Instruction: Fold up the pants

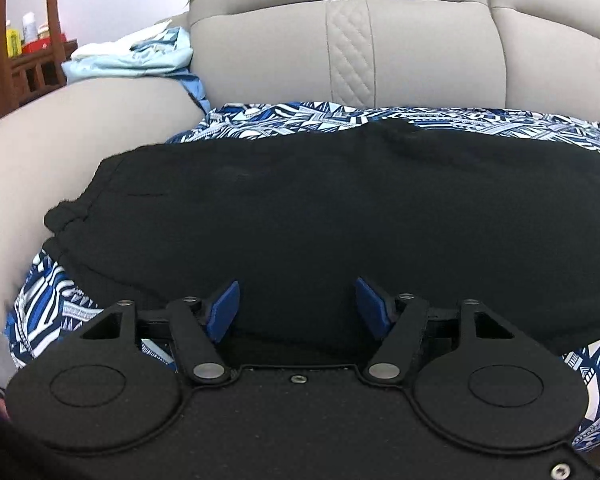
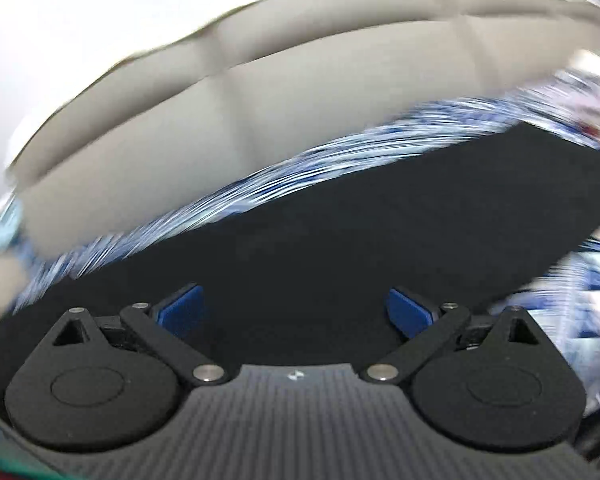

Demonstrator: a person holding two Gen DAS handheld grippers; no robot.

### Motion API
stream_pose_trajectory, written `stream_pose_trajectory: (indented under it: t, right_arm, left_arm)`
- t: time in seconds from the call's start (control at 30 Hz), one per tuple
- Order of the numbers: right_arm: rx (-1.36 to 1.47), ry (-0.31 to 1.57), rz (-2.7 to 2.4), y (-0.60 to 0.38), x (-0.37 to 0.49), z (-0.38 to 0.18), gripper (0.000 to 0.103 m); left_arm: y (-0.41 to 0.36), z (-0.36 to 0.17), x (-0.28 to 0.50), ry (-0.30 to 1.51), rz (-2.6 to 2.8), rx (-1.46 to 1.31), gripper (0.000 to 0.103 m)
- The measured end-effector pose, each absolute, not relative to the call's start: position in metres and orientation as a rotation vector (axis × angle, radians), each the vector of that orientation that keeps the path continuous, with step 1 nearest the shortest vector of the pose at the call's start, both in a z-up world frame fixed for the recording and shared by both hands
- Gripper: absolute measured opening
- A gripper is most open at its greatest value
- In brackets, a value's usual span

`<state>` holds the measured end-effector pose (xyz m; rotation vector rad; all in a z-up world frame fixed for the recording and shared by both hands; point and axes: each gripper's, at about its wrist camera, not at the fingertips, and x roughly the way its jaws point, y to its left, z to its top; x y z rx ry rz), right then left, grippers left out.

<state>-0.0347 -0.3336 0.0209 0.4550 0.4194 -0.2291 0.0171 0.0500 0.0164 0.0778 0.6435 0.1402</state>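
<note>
The black pants (image 1: pixel 300 216) lie spread flat on a blue-and-white patterned cloth (image 1: pixel 284 120) over the beige sofa (image 1: pixel 284 48). The sharp left wrist view alone shows their bunched waistband at 9 o'clock, a pale blue garment (image 1: pixel 132 58) on the armrest at 10 o'clock and a wooden shelf (image 1: pixel 32 64) beyond. There the left gripper (image 1: pixel 296 306) hangs wide over the near edge holding nothing. The right wrist view is motion-blurred, showing only the pants (image 2: pixel 360 220), tilted sofa back (image 2: pixel 228 112) and the right gripper (image 2: pixel 296 312) spread wide, empty.
</note>
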Motion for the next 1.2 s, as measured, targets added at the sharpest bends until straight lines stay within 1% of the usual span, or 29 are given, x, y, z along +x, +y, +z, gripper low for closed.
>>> stream_pose_trajectory:
  t: [0.23, 0.37, 0.47, 0.63, 0.73, 0.8, 0.83, 0.87, 0.9, 0.97, 1.0, 1.03, 1.13, 1.17, 1.2]
  right_arm:
    - [0.733, 0.302, -0.576, -0.452, -0.073, 0.015, 0.102]
    - [0.893, 0.259, -0.713, -0.506, -0.083, 0.000, 0.101]
    - [0.920, 0.222, -0.686, -0.527, -0.074, 0.001, 0.101]
    - [0.859, 0.269, -0.652, -0.558, -0.040, 0.006, 0.100]
    - [0.873, 0.289, -0.644, -0.577, -0.033, 0.009, 0.094]
    - [0.875, 0.310, -0.645, -0.581, -0.032, 0.010, 0.077]
    - [0.862, 0.331, -0.647, -0.580, -0.033, 0.012, 0.073]
    - [0.845, 0.357, -0.642, -0.575, -0.035, 0.013, 0.064]
    - [0.830, 0.382, -0.631, -0.571, -0.036, 0.015, 0.060]
    - [0.824, 0.412, -0.591, -0.563, -0.043, 0.015, 0.059]
    - [0.823, 0.415, -0.588, -0.561, -0.044, 0.015, 0.061]
    - [0.824, 0.413, -0.596, -0.562, -0.045, 0.014, 0.065]
    - [0.836, 0.380, -0.627, -0.573, -0.036, 0.012, 0.064]
    - [0.828, 0.383, -0.633, -0.575, -0.031, 0.013, 0.053]
    - [0.810, 0.390, -0.636, -0.575, -0.026, 0.014, 0.048]
  left_arm:
    - [0.053, 0.019, 0.020, 0.667, 0.153, 0.065, 0.067]
    - [0.055, 0.021, 0.026, 0.690, 0.178, 0.018, 0.068]
    - [0.056, 0.023, 0.029, 0.708, 0.202, -0.016, 0.068]
    - [0.059, 0.025, 0.033, 0.726, 0.226, -0.049, 0.069]
    - [0.060, 0.025, 0.035, 0.730, 0.234, -0.051, 0.070]
    - [0.059, 0.025, 0.035, 0.728, 0.241, -0.053, 0.071]
    - [0.059, 0.024, 0.035, 0.727, 0.244, -0.055, 0.071]
    - [0.059, 0.024, 0.035, 0.726, 0.249, -0.057, 0.071]
    - [0.059, 0.024, 0.035, 0.726, 0.251, -0.057, 0.071]
    - [0.058, 0.024, 0.035, 0.728, 0.254, -0.057, 0.072]
    - [0.058, 0.024, 0.035, 0.728, 0.255, -0.056, 0.072]
    - [0.058, 0.024, 0.035, 0.728, 0.256, -0.056, 0.072]
    - [0.058, 0.024, 0.036, 0.726, 0.258, -0.056, 0.072]
    - [0.058, 0.024, 0.036, 0.725, 0.259, -0.058, 0.073]
    - [0.058, 0.024, 0.036, 0.725, 0.260, -0.060, 0.073]
